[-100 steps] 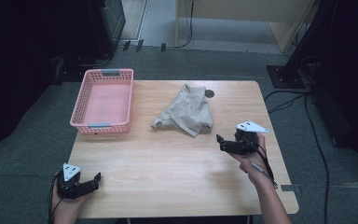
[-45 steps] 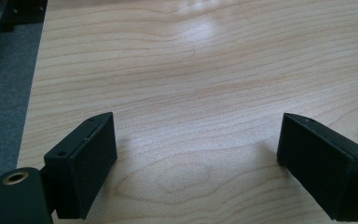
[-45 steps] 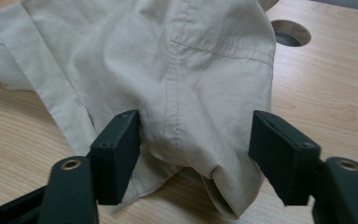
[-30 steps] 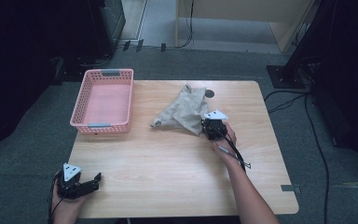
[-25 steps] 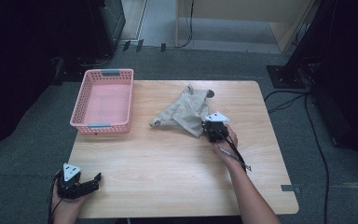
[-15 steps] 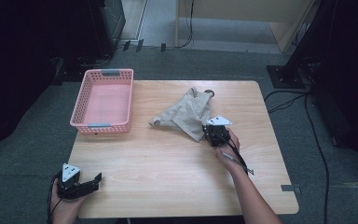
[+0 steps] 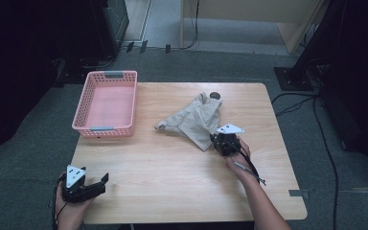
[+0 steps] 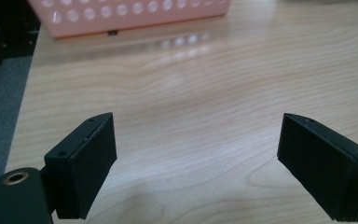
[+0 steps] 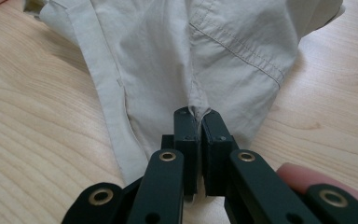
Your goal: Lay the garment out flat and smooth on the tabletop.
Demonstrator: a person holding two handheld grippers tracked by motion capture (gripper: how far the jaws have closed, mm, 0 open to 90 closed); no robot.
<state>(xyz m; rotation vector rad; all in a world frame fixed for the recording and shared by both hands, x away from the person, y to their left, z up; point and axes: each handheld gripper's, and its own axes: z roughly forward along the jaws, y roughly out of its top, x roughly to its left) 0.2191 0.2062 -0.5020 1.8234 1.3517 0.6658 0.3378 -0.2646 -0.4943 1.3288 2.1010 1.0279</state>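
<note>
Clearly the grasp is made: the right gripper [image 9: 198, 122] has its jaws pinched tight on a fold at the near edge of the beige garment [image 7: 196, 120], which lies crumpled at the table's [image 7: 172, 182] far right of centre. Next, I judge, comes lifting or dragging it left toward the pink basket [image 7: 106, 103], keeping the pinch firm so the cloth does not slip; the left gripper [image 7: 93, 184] waits wide open and empty at the near left corner.

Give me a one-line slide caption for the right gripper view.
Right gripper shut on a pinched fold of the beige garment lying on the wooden table.
</note>
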